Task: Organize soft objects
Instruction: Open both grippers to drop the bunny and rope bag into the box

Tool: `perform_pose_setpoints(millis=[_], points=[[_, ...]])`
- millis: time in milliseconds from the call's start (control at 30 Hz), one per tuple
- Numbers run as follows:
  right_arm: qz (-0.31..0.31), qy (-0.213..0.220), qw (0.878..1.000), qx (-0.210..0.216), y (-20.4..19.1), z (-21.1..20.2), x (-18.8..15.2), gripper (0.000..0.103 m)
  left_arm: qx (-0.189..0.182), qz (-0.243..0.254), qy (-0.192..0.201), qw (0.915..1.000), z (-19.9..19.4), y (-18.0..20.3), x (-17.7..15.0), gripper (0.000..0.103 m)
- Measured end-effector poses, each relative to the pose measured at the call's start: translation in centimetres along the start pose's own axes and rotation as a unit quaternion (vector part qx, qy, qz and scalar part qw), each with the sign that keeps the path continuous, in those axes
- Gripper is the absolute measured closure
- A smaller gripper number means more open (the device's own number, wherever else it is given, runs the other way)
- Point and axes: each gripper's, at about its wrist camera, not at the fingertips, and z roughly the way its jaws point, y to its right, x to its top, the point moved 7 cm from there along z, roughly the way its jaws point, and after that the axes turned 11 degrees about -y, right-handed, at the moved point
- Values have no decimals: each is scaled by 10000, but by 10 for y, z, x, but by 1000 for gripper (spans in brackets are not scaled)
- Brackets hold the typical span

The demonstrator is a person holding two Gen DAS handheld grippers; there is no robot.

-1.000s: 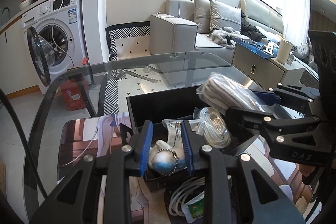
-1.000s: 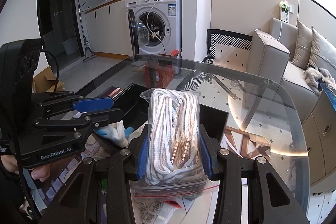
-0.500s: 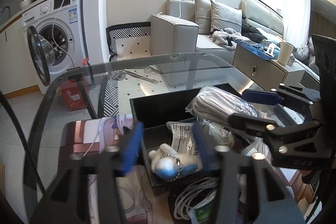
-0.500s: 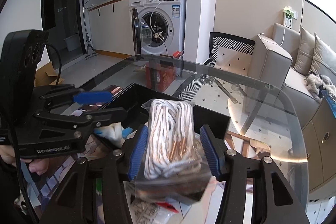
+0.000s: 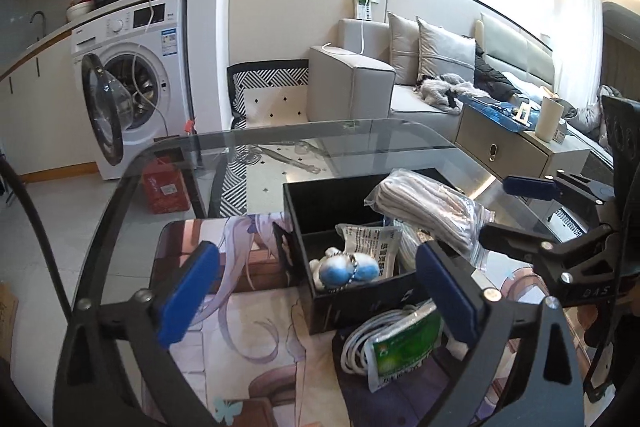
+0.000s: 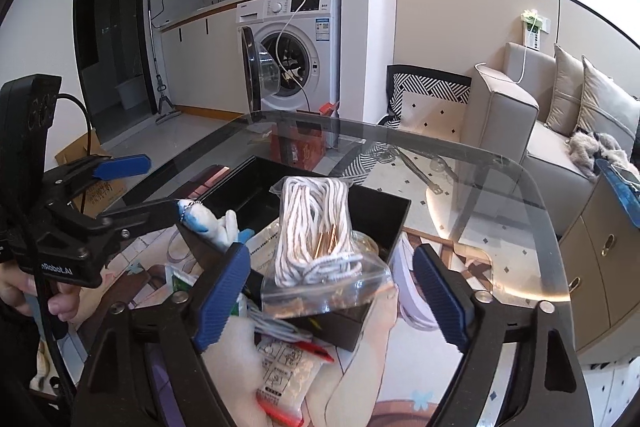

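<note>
Our left gripper [image 5: 316,291] fingers are opening, clear of the blue plush keychain [image 5: 347,267], now lying in the black box [image 5: 320,199]. Our right gripper [image 6: 334,291] is opening too; its bagged rope [image 6: 320,247] rests on the box's rim. Both deposits look done.

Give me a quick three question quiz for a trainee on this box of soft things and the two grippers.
1. True or false: the blue and white plush keychain lies inside the black box.
2. What fills the clear zip bag? A) white cord B) socks C) sponges
3. Fill in: neither the left gripper nor the right gripper presses on ____.

Key: 1 true; 2 A; 3 anything, both jaws are opening.
</note>
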Motion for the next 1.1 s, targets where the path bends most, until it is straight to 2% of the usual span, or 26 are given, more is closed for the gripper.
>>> perform_pose_setpoints(millis=[67,167,567,1100], points=[[10,36,10000,28,-2,-7,-4,3,16,-30,48,10000,-5,-2,-4,0],[10,53,9999,88,-3,-15,-10,1,18,-58,44,10000,-12,-4,-10,0],[161,5,9998,115,-15,-35,-45,0,48,-71,49,10000,-30,0,-28,0],[161,0,9998,78,-28,-33,-83,0,162,-70,-129,9998,-26,2,-56,0]])
